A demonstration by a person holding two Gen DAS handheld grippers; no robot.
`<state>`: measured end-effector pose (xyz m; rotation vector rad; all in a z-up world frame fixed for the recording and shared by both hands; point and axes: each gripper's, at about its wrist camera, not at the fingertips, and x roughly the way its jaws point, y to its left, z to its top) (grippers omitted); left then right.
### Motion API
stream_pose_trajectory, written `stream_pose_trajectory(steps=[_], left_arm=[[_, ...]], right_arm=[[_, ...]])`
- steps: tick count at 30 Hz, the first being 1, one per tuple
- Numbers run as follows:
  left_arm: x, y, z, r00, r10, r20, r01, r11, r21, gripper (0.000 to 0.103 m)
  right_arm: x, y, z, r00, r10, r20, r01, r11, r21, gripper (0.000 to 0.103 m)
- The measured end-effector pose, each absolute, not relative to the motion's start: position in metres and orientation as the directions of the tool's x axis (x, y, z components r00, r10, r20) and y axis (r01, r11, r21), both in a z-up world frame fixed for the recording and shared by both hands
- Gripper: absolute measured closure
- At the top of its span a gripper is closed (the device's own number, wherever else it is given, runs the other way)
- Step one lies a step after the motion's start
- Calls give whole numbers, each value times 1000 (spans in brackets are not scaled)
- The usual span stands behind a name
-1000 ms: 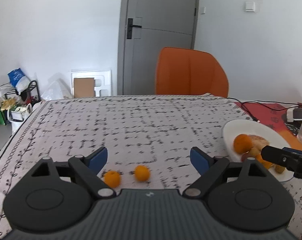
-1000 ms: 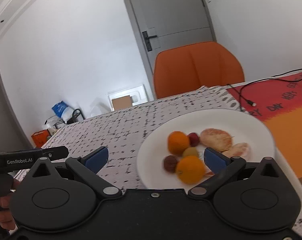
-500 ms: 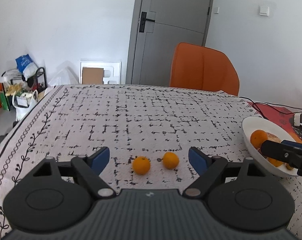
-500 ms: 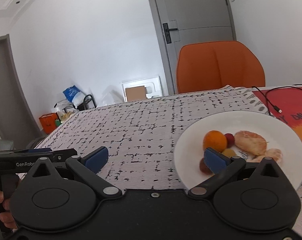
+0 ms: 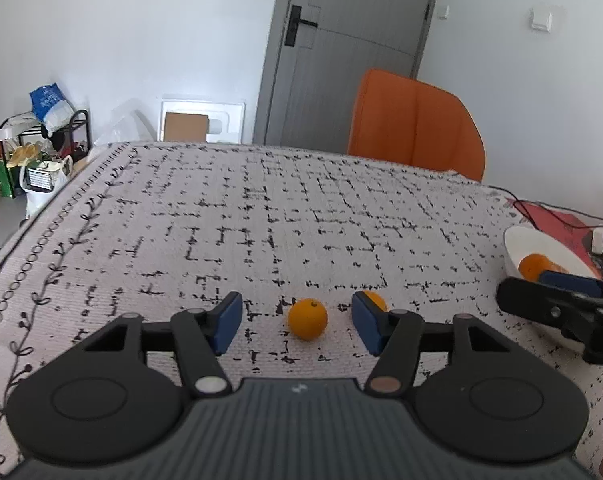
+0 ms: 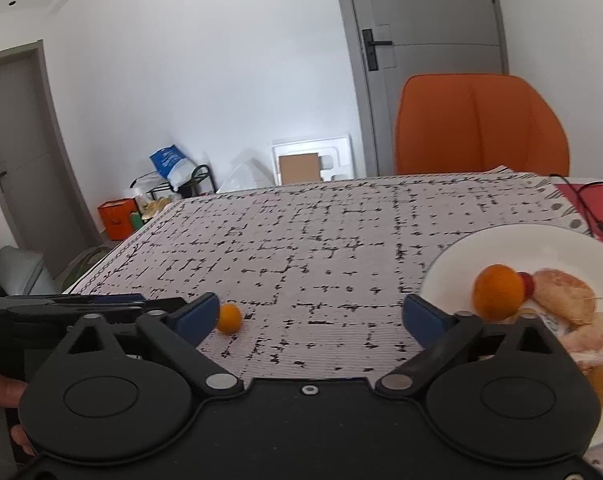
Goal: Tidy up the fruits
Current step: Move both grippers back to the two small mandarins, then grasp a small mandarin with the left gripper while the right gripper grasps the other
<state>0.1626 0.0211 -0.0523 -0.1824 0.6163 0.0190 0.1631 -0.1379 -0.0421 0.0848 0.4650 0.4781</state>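
Two small oranges lie on the patterned tablecloth. One small orange [image 5: 307,319] sits between the blue pads of my left gripper [image 5: 297,322], whose jaws are closing without touching it. The second small orange [image 5: 375,300] peeks out behind the right pad. My right gripper [image 6: 311,316] hovers over bare cloth, jaws closing slightly with nothing between them; a small orange [image 6: 228,318] lies beside its left fingertip. To its right a white plate [image 6: 501,240] holds a larger orange [image 6: 497,292], peeled citrus [image 6: 565,296] and other fruit.
An orange chair [image 5: 415,120] stands at the table's far edge before a grey door. A red mat with a black cable [image 6: 585,208] lies beyond the plate. A rack, bags and boxes [image 5: 33,148] crowd the floor at left. A hand [image 6: 1,392] holds the left gripper.
The left gripper has moved so one small orange now sits between its pads, and its jaws have narrowed. The right gripper has swung left off the plate, jaws slightly narrower.
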Motion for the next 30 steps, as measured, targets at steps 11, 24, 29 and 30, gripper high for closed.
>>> stream_pose_trajectory(steps=[11,24,29,30], left_arm=[[169,30,-59,800,-57,-597,-56,984,-170,82],[149,71,-52,822,10,-570,-160,964,-212,82],[139,81,-51,824,32,-566,-189,956,-222,82],[137,82,-50,825,34,-564,-192,956,-223,82]], right_arm=[[181,-111,-52,729,498,-470,-468,863,187,39],[192,-63,-58,662,544,-515,-544,822,169,49],[199,-49,-68,650,540,-534,-553,819,155,61],[198,-48,-69,667,530,-524,-548,825,138,69]])
